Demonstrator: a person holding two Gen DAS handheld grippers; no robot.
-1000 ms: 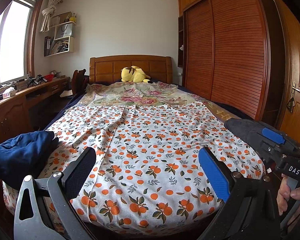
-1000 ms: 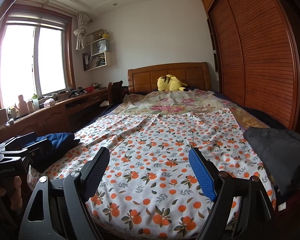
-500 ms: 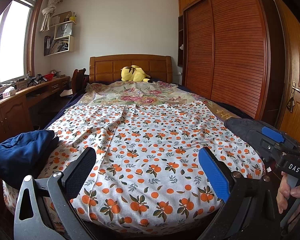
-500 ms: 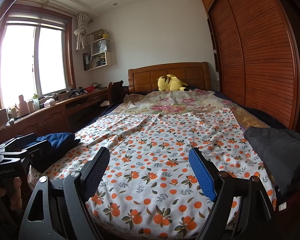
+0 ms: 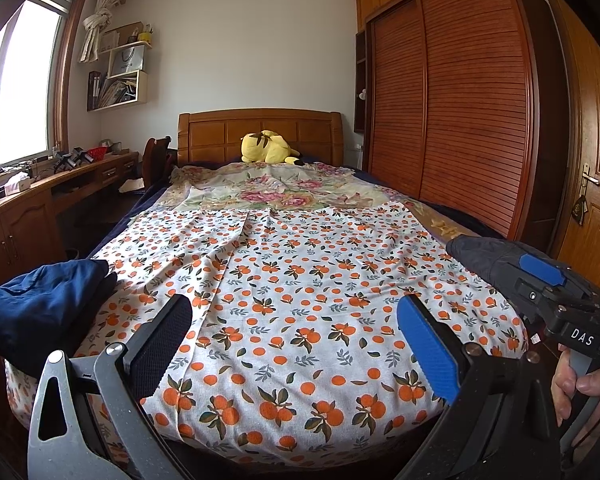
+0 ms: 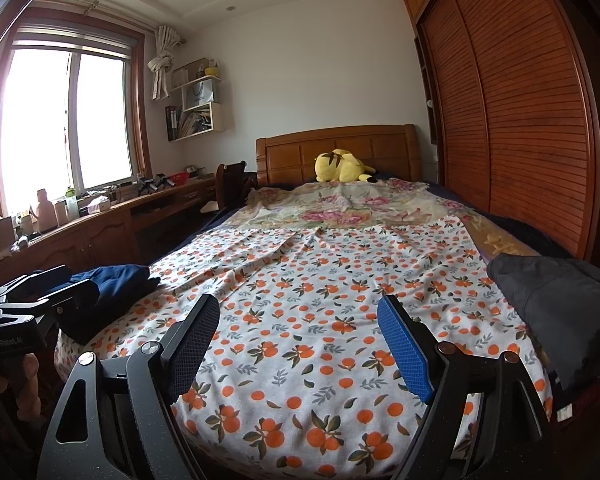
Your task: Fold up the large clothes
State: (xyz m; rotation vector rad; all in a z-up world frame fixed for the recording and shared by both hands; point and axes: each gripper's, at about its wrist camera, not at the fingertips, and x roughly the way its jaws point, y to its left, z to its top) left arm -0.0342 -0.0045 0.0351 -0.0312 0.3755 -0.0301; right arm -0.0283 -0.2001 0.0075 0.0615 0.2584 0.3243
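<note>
A white cloth printed with oranges (image 5: 300,280) (image 6: 320,300) lies spread flat over the near half of the bed. At the bed's left edge a navy garment (image 5: 40,304) (image 6: 116,280) is bunched up. A dark grey garment (image 5: 480,252) (image 6: 552,292) lies in a heap at the right edge. My left gripper (image 5: 296,340) hovers open over the cloth's near end, nothing between its fingers. My right gripper (image 6: 298,346) is open too, just above the same end and holding nothing. A hand (image 5: 576,380) grips its handle.
A yellow plush toy (image 5: 266,148) rests against the wooden headboard (image 5: 260,128), behind a floral sheet (image 5: 276,192). A slatted wardrobe (image 5: 460,120) runs along the right side, with a door (image 5: 592,200) nearer. A cluttered desk (image 6: 100,220) and a chair (image 6: 230,184) stand on the left under the window.
</note>
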